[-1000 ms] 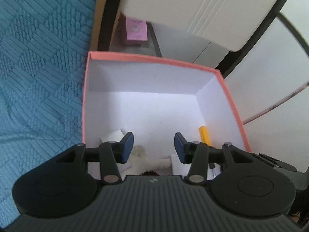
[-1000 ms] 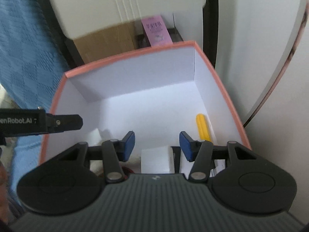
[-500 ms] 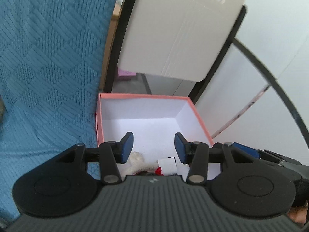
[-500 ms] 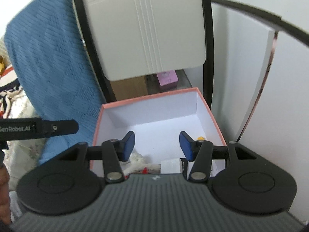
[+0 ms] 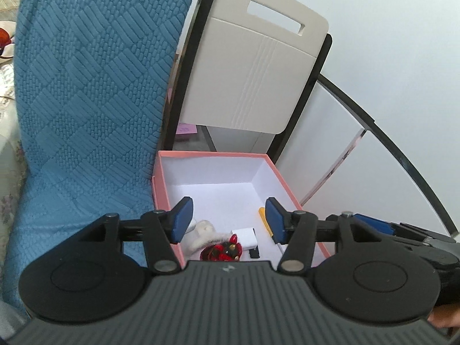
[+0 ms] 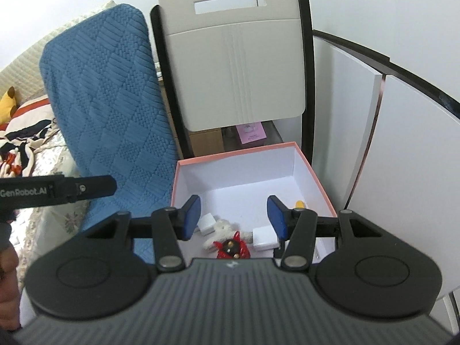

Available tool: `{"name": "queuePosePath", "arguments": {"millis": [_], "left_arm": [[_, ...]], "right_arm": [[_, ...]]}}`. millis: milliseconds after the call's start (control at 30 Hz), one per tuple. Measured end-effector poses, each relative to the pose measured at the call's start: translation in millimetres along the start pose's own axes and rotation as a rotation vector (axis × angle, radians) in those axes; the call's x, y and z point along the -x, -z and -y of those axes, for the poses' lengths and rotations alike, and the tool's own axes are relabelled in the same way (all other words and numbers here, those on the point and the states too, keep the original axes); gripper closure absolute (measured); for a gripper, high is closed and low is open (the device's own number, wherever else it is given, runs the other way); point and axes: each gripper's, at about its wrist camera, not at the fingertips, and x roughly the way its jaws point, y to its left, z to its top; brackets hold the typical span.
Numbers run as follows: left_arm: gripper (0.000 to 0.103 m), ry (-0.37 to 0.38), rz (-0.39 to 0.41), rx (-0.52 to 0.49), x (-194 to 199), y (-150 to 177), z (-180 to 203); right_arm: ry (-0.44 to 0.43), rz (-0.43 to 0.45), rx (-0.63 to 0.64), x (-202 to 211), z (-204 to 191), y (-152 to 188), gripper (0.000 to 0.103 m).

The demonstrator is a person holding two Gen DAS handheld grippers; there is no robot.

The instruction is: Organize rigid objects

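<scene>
A white box with a pink rim point(image 5: 218, 154) stands on the floor below both grippers. In it lie a red spiky figure point(image 5: 222, 251), a white plush toy point(image 5: 201, 234), a white block point(image 5: 245, 237), a yellow stick point(image 5: 263, 215) and a small black piece point(image 5: 254, 253). My left gripper point(image 5: 228, 216) hangs above the box's near end; its jaws are opening with nothing between them. My right gripper point(image 6: 234, 215) is open and empty over the same box point(image 6: 235, 153). Beneath it I see the red figure point(image 6: 233, 248), the plush point(image 6: 221, 229) and two white blocks point(image 6: 264, 238).
A blue quilted cover point(image 5: 86, 115) hangs left of the box. Behind it leans a beige chair back point(image 5: 253, 72), with a small pink carton point(image 6: 251, 135) under it. White cabinet doors point(image 5: 359, 158) close off the right. Patterned bedding point(image 6: 28, 138) lies far left.
Both grippers have risen and drawn back from the box, which now looks smaller and lower. The left jaws stand wider than before. The right jaws are unchanged.
</scene>
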Motion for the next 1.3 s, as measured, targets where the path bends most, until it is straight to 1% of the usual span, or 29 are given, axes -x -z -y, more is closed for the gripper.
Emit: {"name": "queuePosePath", "arguments": {"millis": [133, 200, 267, 400, 467, 533, 567, 700, 800, 833, 900, 933, 967, 1000, 1033, 1300], "left_arm": [[0.036, -0.005, 0.006, -0.001, 17.2, 14.9, -8.2], [0.028, -0.021, 0.008, -0.022, 24.9, 21.9, -9.8], [0.018, -0.037, 0.013, -0.039, 32.8, 29.4, -10.7], [0.016, -0.022, 0.013, -0.046, 42.2, 42.9, -15.3], [0.01, -0.034, 0.017, -0.058, 46.9, 50.2, -17.1], [0.007, -0.044, 0.018, -0.063, 51.0, 57.5, -19.9], [0.007, -0.048, 0.014, -0.063, 52.6, 60.5, -21.9], [0.006, -0.057, 0.007, -0.037, 56.0, 71.7, -30.9], [0.005, -0.074, 0.001, -0.036, 58.3, 79.5, -34.9], [0.004, -0.077, -0.001, -0.037, 59.2, 80.1, -36.6], [0.003, -0.093, -0.001, -0.037, 60.2, 83.3, -37.9], [0.002, -0.103, 0.002, -0.039, 60.9, 83.9, -37.6], [0.002, -0.109, 0.004, -0.043, 61.3, 85.1, -37.4], [0.002, -0.113, 0.005, -0.042, 61.8, 86.2, -38.0], [0.002, -0.114, 0.006, -0.037, 62.3, 86.7, -38.8], [0.002, -0.113, 0.0, -0.032, 62.5, 87.5, -38.0]], "right_arm": [[0.003, 0.004, 0.0, 15.3, -11.1, 13.8, 0.049], [0.004, 0.003, 0.001, 21.3, -16.1, 21.1, 0.049], [0.009, -0.003, -0.001, 25.5, -19.7, 28.5, 0.049], [0.023, -0.014, -0.008, 32.7, -26.6, 43.9, 0.049], [0.025, -0.019, -0.014, 35.9, -28.1, 50.8, 0.049], [0.027, -0.028, -0.021, 38.7, -29.0, 56.6, 0.049], [0.03, -0.027, -0.025, 40.6, -29.2, 59.3, 0.047], [0.043, -0.02, -0.017, 48.9, -30.2, 67.3, 0.046], [0.046, -0.022, -0.014, 53.9, -29.9, 71.4, 0.046], [0.046, -0.024, -0.018, 54.6, -29.1, 72.1, 0.044], [0.045, -0.023, -0.027, 55.4, -28.3, 73.3, 0.03], [0.042, -0.012, -0.03, 55.9, -27.8, 73.8, 0.016], [0.036, 0.001, -0.033, 57.0, -26.7, 74.3, 0.006], [0.035, 0.003, -0.034, 56.7, -25.8, 75.3, 0.002], [0.038, -0.001, -0.037, 55.9, -25.4, 75.2, 0.0], [0.051, -0.024, -0.013, 53.0, -30.4, 75.7, 0.0]]}}
